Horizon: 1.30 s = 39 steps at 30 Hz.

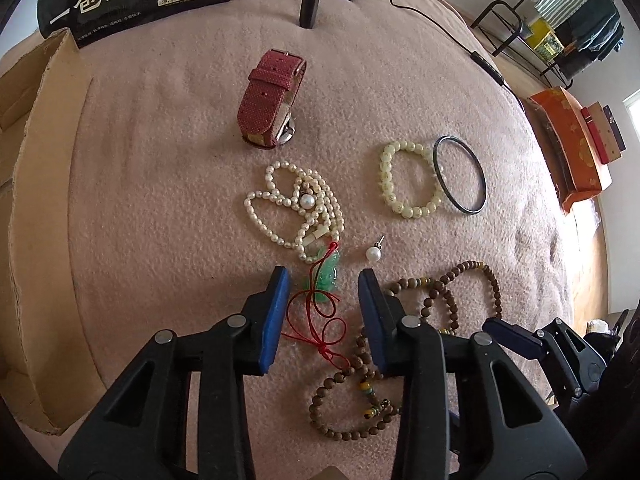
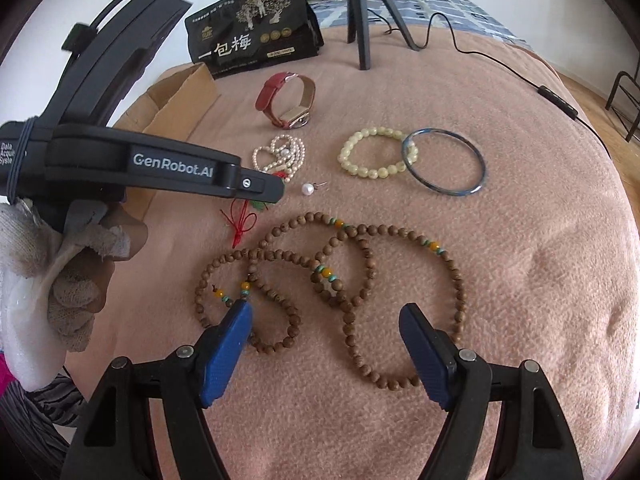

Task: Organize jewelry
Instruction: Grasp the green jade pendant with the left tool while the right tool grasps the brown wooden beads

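step in hand: an opening pick, by my reading; all the jewelry lies loose on the pink blanket [image 1: 160,200], nothing sorted yet.

left gripper [image 1: 324,284]: jaws wide apart, holding nothing, straddling the green jade pendant [image 1: 327,274] with its red cord [image 1: 320,328]. the pendant touches the heap of the pearl necklace [image 1: 298,204].

right gripper [image 2: 326,316]: jaws wide apart, empty, poised over the wooden bead mala [image 2: 340,272], whose loops lie between and beyond its fingertips.

next move, as i judge it: lower and close on the pendant itself, not the thin cord; the pearl strand so close may drag along.

other pieces: red-strap watch [image 1: 272,100] on its edge; pale bead bracelet [image 1: 408,178] overlapping a dark bangle [image 1: 460,174]; one pearl stud earring [image 1: 374,252] lying alone, just beside the pendant.

surface and room: a bed with a soft blanket, dimpled; a cardboard box [image 1: 44,184] at the left edge, perhaps the destination; a black plum snack bag [image 2: 254,28]; tripod legs [image 2: 362,12] with a cable [image 1: 440,28] trailing; an orange box [image 1: 568,144] and a metal rack [image 1: 520,36] on the wooden floor beyond.
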Motion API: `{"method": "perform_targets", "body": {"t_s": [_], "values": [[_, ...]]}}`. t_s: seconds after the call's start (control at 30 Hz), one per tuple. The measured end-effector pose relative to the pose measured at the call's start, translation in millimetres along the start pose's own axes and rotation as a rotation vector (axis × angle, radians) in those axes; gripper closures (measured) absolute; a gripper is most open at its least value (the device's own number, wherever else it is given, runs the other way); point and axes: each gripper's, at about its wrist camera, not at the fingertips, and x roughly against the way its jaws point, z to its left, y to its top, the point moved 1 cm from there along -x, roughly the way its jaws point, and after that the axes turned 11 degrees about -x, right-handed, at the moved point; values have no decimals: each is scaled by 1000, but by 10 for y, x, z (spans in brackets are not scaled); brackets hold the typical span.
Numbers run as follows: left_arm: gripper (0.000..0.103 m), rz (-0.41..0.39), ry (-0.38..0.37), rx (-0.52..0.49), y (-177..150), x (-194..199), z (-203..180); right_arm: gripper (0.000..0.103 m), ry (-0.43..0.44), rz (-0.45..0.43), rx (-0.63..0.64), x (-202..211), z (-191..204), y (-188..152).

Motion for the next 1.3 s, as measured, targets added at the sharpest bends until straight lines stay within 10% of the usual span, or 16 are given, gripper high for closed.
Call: {"method": "perform_targets", "body": {"t_s": [0.77, 1.1, 1.3], "values": [[86, 0, 13, 12, -35, -63, 113, 26, -111, 27, 140, -412, 373, 61], [87, -14, -7, 26, -103, -10, 146, 89, -137, 3, 149, -364, 357, 97], [87, -19, -38, 51, -190, 93, 197, 92, -113, -1, 113, -252, 239, 107]]}}
